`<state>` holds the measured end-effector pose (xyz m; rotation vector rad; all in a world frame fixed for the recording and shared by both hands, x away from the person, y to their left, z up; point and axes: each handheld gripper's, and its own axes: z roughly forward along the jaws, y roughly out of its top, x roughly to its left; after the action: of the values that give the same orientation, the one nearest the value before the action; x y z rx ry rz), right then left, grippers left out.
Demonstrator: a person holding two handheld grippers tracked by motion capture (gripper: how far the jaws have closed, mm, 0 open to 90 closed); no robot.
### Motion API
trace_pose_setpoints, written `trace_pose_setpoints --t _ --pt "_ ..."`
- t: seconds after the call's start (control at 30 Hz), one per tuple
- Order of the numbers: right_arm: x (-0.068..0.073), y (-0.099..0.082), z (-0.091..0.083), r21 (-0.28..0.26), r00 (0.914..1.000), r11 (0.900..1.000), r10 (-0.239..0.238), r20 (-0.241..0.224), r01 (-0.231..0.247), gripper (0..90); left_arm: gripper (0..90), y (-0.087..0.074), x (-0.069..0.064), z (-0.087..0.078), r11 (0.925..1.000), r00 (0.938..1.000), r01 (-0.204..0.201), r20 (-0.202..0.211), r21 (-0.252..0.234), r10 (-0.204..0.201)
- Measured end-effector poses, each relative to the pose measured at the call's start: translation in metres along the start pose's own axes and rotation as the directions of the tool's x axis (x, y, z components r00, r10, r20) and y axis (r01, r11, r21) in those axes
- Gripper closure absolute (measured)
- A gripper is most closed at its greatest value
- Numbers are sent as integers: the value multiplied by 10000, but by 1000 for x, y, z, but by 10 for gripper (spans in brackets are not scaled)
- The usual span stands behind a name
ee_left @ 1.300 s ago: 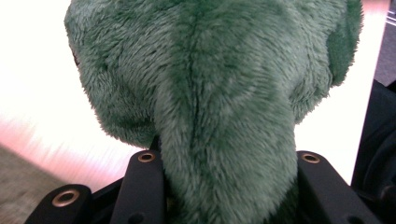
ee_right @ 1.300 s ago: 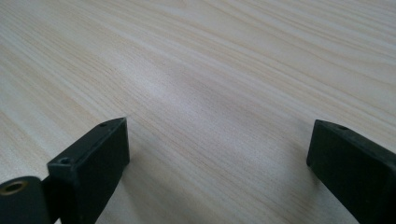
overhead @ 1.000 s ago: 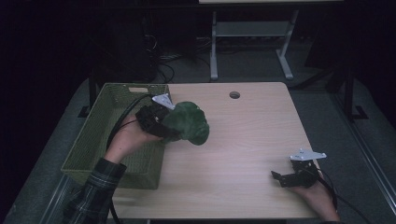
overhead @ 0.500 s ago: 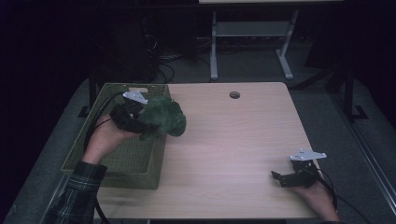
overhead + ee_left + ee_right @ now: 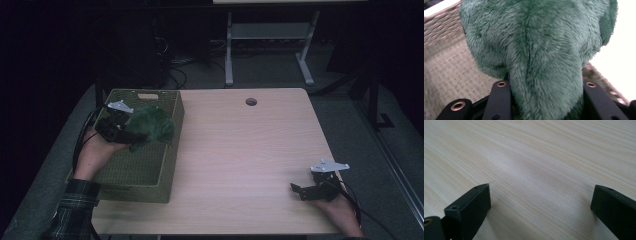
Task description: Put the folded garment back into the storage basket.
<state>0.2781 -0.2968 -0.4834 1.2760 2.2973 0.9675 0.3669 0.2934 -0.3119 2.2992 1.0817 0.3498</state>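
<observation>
Holding: left gripper [image 5: 134, 134] has its jaws clamped on the plush [image 5: 151, 126], fur bulging out between them in the left gripper view.
Plush: dark green, shaggy pile, rounded lumpy shape; a seam [image 5: 529, 50] runs down its middle in the left gripper view.
Plush place: in the air over the basket [image 5: 150, 170], above its far right part, near the desk's left edge.
Basket: olive green, woven, rectangular, open top, slot handle in the far wall; sits along the desk's left edge.
Basket inside: flat woven floor, tight grid texture, blurred in the left gripper view.
Desk [image 5: 240, 150]: pale wood-grain top, rounded corners, a round cable hole [image 5: 251, 102] near the far edge.
Right gripper [image 5: 299, 192]: rests on the desk near the near right corner, jaws spread wide, nothing between them but bare wood.
Jaws: black, blocky, matte.
</observation>
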Motion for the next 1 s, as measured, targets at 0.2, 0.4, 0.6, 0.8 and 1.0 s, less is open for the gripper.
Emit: trace_pose_setpoints --t 0.2,0.4,0.6,0.8,1.0 --pt "0 0 0 5 10000 10000 5 -4 -5 24 602 -14 16 8 9983 9973 578 -464 114 -572" --pt "0 0 0 4 10000 10000 6 -3 -6 24 601 -24 27 23 9956 9935 910 -703 216 -893" --pt "0 0 0 2 10000 10000 4 -7 -4 25 600 -30 33 43 9922 9921 1083 -698 616 -1039" --pt "0 0 0 1 10000 10000 2 -7 -2 25 595 -39 40 64 9861 9900 1280 -732 1058 -1206" --pt "0 0 0 -20 10000 10000 -36 9 36 25 576 -47 43 79 9786 9907 1197 -841 1674 -1068"
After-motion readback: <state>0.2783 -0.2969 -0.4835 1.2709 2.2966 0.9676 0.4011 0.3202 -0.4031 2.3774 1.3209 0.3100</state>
